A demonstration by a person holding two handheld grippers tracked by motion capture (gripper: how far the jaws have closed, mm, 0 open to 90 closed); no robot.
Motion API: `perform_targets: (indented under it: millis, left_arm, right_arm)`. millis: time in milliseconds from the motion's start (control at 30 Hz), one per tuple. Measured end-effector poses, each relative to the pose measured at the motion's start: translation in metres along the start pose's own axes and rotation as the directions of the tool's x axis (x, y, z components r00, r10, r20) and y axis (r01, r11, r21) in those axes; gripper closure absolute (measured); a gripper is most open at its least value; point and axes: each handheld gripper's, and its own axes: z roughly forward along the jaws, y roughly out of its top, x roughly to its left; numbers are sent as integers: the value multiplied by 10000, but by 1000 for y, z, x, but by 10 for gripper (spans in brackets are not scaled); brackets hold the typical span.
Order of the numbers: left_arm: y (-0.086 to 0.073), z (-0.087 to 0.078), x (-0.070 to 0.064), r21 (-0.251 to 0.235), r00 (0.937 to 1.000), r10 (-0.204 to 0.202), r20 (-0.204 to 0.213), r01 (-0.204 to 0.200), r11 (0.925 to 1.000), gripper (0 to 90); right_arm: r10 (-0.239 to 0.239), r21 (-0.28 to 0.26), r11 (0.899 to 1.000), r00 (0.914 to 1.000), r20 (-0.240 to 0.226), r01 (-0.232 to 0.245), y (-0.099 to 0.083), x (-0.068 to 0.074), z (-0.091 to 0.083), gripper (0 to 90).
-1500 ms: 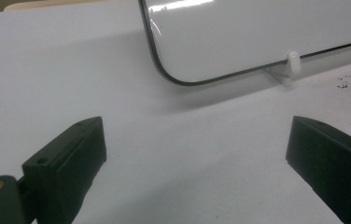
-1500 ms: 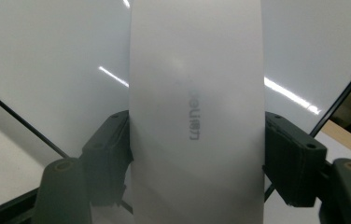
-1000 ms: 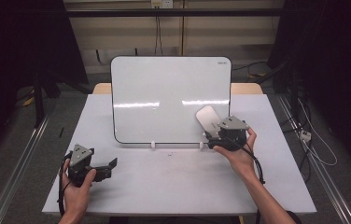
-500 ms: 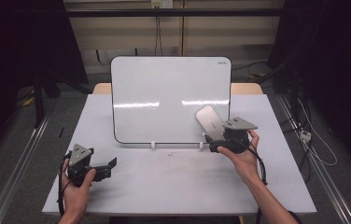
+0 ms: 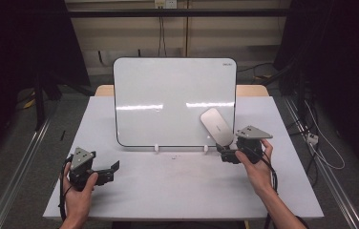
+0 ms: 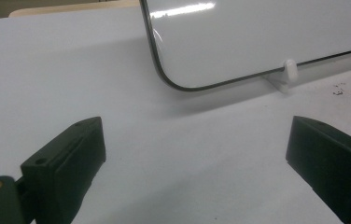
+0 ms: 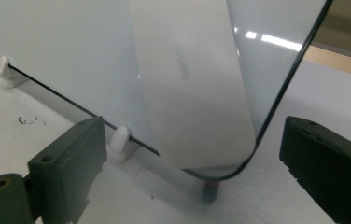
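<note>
The upright white whiteboard (image 5: 174,101) stands mid-tabletop (image 5: 182,191) on small white feet, a flat grey oblong eraser (image 5: 216,126) clinging near its lower right corner. The right tool (image 7: 197,158), released, faces it; a careless push risks toppling the board. The left tool (image 6: 192,158) idles released near the front left corner.

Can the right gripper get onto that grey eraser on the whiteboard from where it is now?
Probably yes. The right gripper sits open just below the eraser, whose lower end lies between its fingers in the right gripper view, with nothing between them.
</note>
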Motion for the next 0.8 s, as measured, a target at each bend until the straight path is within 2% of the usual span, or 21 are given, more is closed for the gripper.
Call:
perform_targets:
  millis: [233, 367, 433, 533, 633, 733, 800]
  left_arm:
    - [1, 0, 0, -104, 10000, 29, -43, -29, 9999, 48]
    - [1, 0, -1, -149, 10000, -9, -22, 9, 9999, 49]
    - [1, 0, -1, -185, 10000, -50, -1, 50, 9998, 50]
    - [1, -1, 0, -209, 10000, -63, -16, 63, 9998, 51]
    - [1, -2, 0, -252, 9999, -111, -71, 110, 9996, 50]
    - [1, -3, -1, -283, 9999, -103, -65, 101, 9995, 50]
    - [2, -3, 0, -294, 10000, -51, -64, 49, 9996, 50]
  right_arm:
    - [134, -225, 9997, 9995, 295, -128, -15, -5, -13, 85]
    - [280, -171, 9995, 9990, 361, -274, -26, -7, -19, 88]
    - [189, -165, 9997, 9984, 531, -180, -33, -7, -22, 96]
    - [378, -71, 9993, 9982, 467, -375, -41, -7, -27, 96]
    - [354, -33, 9994, 9985, 425, -353, -48, -7, -30, 94]
    - [490, -136, 9987, 9982, 339, -486, -52, -6, -33, 87]
    - [283, -199, 9994, 9986, 443, -274, -54, -6, -33, 87]
